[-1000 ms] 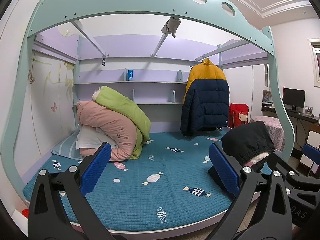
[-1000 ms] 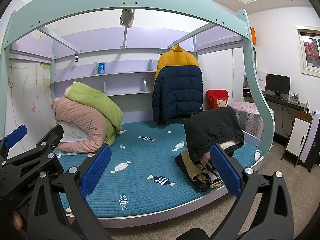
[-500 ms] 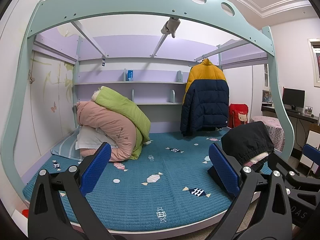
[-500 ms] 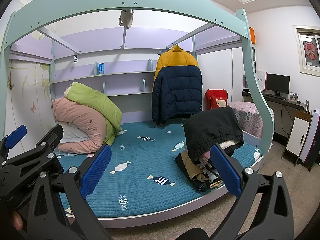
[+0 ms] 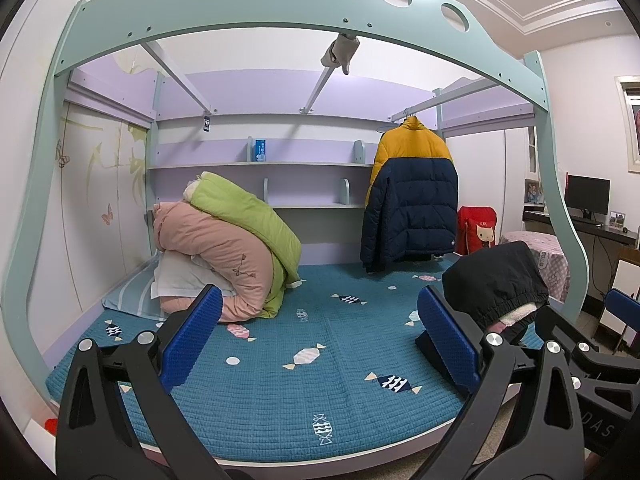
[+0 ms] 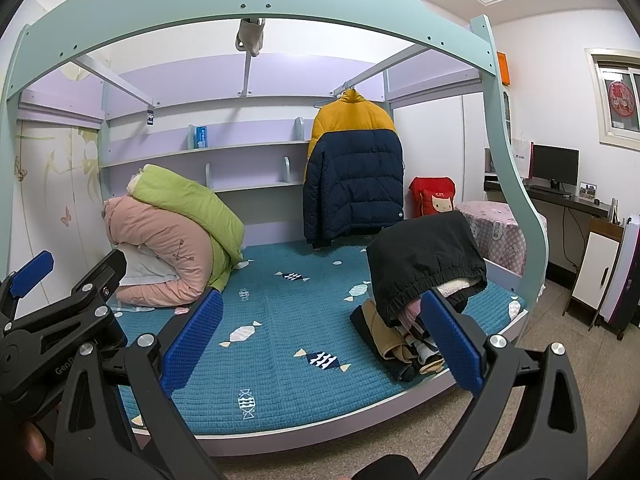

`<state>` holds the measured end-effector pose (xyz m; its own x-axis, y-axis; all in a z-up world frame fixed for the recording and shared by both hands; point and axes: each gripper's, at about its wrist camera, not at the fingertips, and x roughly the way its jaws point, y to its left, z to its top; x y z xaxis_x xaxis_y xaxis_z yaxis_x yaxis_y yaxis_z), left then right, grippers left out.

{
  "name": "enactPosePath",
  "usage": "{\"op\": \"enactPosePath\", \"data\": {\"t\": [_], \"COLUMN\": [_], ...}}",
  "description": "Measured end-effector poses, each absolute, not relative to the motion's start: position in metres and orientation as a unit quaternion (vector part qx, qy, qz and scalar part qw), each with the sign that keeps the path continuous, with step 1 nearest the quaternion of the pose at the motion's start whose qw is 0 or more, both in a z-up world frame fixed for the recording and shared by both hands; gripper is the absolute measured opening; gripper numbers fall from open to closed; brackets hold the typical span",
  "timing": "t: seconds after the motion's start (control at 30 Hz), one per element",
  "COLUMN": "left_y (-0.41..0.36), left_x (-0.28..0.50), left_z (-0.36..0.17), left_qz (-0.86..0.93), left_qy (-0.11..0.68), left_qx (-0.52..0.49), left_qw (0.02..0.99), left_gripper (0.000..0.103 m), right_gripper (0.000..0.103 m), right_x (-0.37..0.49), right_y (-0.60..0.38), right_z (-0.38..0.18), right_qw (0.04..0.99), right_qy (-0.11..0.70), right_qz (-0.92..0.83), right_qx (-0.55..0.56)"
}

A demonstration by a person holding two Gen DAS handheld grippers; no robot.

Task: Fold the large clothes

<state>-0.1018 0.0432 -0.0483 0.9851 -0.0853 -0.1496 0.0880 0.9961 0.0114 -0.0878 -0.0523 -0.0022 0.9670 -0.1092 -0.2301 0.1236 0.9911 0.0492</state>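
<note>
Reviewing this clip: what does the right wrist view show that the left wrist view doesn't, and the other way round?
Only the right wrist view shows the folded clothes stacked under the black garment, the window and the white cabinet. Only the left wrist view shows a small red object on the floor at the bed's near left corner. Both show the teal bed cover, rolled quilts, hanging yellow-and-navy jacket, and both grippers open: left gripper, right gripper.

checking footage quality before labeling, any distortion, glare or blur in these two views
Left wrist view: strong fisheye bend in the bed frame arch, dark corner vignette, the blue quilted mattress sharp, no glare. Right wrist view: the same bowing, even indoor light, the pile of clothes in focus, no motion blur.
</note>
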Motion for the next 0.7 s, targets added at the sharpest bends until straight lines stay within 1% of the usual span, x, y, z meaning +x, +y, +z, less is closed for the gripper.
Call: {"op": "enactPosePath", "data": {"t": [0.7], "left_y": [0.0441], "left_x": [-0.1008], "left_z": [-0.0491], "left_qz": [-0.046], "left_qy": [0.074], "left_qx": [0.010], "left_qw": [0.996], "left_gripper": [0.098], "right_gripper": [0.096], "right_x": [-0.0895], "right_y": [-0.0542], "right_z": [-0.0037], "right_qw": [0.991], "right_qy": [0.113], "right_qz": [-0.060], "right_qx": [0.033]}}
